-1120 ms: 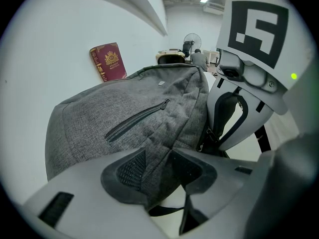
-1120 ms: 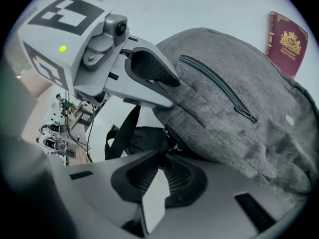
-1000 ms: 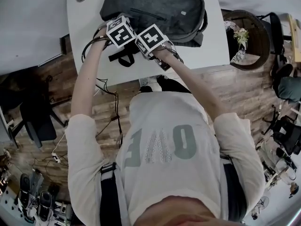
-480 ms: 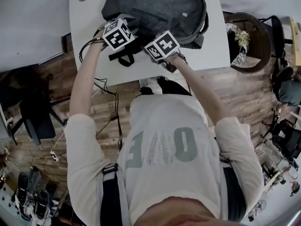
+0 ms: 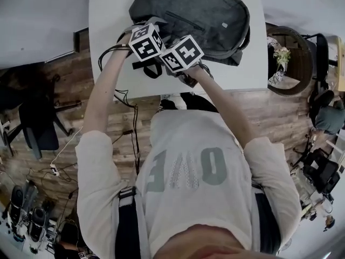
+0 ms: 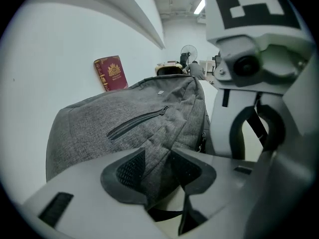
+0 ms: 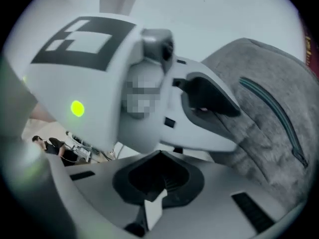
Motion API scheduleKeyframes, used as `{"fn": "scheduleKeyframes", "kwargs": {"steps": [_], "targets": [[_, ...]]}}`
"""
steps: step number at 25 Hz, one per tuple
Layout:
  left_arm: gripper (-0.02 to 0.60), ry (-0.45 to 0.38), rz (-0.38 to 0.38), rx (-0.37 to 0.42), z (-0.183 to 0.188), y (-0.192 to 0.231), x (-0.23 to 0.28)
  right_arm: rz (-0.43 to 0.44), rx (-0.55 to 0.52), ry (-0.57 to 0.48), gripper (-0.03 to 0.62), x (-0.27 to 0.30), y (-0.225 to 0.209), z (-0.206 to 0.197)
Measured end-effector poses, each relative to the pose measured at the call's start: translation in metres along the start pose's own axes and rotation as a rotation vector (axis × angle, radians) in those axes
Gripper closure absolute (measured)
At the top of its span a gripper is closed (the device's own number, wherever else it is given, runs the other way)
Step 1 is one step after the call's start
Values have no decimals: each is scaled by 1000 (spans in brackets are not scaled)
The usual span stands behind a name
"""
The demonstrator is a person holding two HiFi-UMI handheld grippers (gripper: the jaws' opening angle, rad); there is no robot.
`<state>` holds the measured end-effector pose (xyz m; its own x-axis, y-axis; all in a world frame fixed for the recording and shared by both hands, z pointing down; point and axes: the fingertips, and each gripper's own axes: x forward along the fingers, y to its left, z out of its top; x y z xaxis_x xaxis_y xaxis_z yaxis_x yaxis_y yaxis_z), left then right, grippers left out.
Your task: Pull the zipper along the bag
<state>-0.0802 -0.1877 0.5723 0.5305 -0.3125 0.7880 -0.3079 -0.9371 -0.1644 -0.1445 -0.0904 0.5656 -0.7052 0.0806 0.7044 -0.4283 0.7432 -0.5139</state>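
A grey backpack [image 5: 199,9] lies on the white table [image 5: 237,72]. My left gripper [image 6: 157,171] is shut on a fold of the backpack's [image 6: 124,118] grey fabric at its near edge, below the closed front-pocket zipper [image 6: 137,123]. My right gripper [image 7: 159,180] sits close beside the left gripper [image 7: 209,101], just off the backpack [image 7: 269,123]. Its jaws have just closed fully and the pads meet with nothing between them. In the head view both marker cubes [image 5: 146,42] [image 5: 181,53] sit side by side at the bag's near-left corner and hide the jaws.
A dark red booklet [image 6: 110,73] leans on the wall behind the bag. A black strap [image 5: 151,69] and cables [image 5: 110,53] hang at the table's near-left edge. A round basket with flowers [image 5: 285,47] stands right of the table. Chairs stand on the wooden floor around it.
The right gripper swung out to the right, away from the left one, and has come back next to it. The left gripper kept its hold on the bag's fabric.
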Motion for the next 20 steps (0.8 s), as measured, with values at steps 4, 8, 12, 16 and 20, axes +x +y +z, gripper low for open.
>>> {"fn": "scheduleKeyframes", "kwargs": {"steps": [4,8,12,16,20], "targets": [[420,-25,-3,10,0,1,0,-88,-30,-37,566,-18,-5,-12],[420,-41,2,18,0,3,-2,-353,94,-135,563,-42,-53,-41],[420,-49,1,21,1,2,-1,-450,211,-196,396,-47,-60,-50],[420,-50,3,19,1,1,-1,-453,447,-342,396,-42,-61,-41],[420,-55,11,21,1,2,0,-469,801,-478,453,-46,-83,-39]]}}
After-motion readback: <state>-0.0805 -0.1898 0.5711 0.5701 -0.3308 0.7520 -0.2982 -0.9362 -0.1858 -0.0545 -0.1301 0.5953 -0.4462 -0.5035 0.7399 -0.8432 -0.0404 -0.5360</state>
